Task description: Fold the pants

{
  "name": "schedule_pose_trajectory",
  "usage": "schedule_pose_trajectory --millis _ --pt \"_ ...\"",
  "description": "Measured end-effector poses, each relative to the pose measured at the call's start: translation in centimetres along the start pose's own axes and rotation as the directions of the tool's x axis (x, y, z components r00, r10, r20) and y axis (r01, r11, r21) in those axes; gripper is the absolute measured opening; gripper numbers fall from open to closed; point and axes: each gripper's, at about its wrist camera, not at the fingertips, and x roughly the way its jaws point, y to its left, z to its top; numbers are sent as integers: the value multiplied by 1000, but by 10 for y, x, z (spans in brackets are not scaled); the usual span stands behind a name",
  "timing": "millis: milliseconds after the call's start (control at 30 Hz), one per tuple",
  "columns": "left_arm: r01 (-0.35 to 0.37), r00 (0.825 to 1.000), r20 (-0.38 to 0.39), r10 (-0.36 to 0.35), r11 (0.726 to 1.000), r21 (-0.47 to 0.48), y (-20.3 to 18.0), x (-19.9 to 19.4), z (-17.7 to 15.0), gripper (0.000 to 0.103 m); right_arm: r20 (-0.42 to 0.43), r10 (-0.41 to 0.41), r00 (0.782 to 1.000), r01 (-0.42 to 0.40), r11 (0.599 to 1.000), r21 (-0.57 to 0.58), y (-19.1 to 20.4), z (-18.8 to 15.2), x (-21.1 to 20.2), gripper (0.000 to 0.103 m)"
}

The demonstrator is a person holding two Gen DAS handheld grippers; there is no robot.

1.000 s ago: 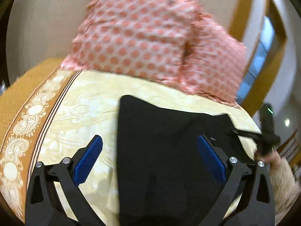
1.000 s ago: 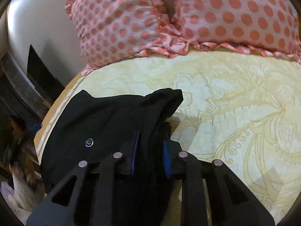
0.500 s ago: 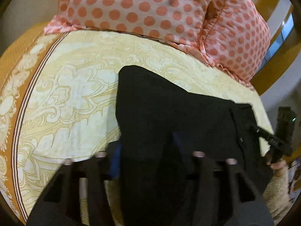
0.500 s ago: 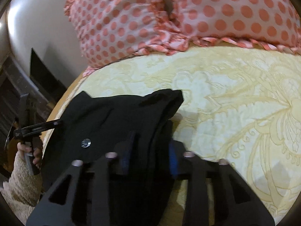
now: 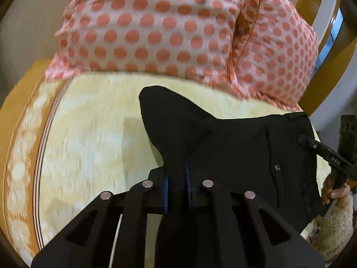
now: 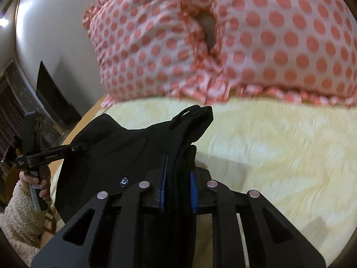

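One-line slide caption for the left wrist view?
Left gripper shut on black pants over yellow bedspread, polka-dot pillows behind.

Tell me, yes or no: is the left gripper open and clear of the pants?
No. The left gripper is shut on a fold of the black pants.

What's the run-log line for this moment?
left hand-held gripper: shut on black pants | right hand-held gripper: shut on black pants | pants: bunched on yellow bedspread | polka-dot pillows behind
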Motion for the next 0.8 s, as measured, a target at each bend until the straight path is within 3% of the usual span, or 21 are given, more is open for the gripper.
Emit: schedule_pose_trajectory --millis 133,200,267,367,433,500,533,600,633,700,800 --pt "-9 999 43 10 1000 -20 3 23 25 12 70 -42 997 42 999 1 -18 26 11 17" --pt "-9 1000 3 9 998 -58 10 45 30 12 39 -77 996 77 997 9 -32 29 31 17" --pt "-32 998 -52 27 996 -85 17 68 25 15 -46 -118 992 120 992 35 -45 25 57 17" --pt "-56 998 -43 52 995 -81 17 77 18 22 -84 -137 987 143 987 70 -54 17 70 20" --pt "-77 996 -43 75 995 -61 13 76 19 26 -94 -181 979 187 981 57 -51 18 70 31" --pt "-123 992 -15 123 992 -27 6 64 18 33 -99 -261 960 264 964 21 -45 19 65 41" --pt "-140 990 16 140 990 -8 3 54 14 35 -75 -310 948 312 950 8 -40 19 56 41" --pt "-130 989 78 128 991 26 -3 31 4 64 20 -370 929 370 929 -14 -27 14 29 41" --pt "-112 988 109 107 993 38 -9 18 -4 69 67 -355 933 358 933 -34 -17 9 15 42" --pt "-31 992 126 21 996 79 -24 -2 -25 77 90 -265 960 273 958 -87 6 -9 -3 44" --pt "32 998 56 -38 993 113 -40 0 -46 79 5 -221 975 219 959 -179 32 -38 5 44"
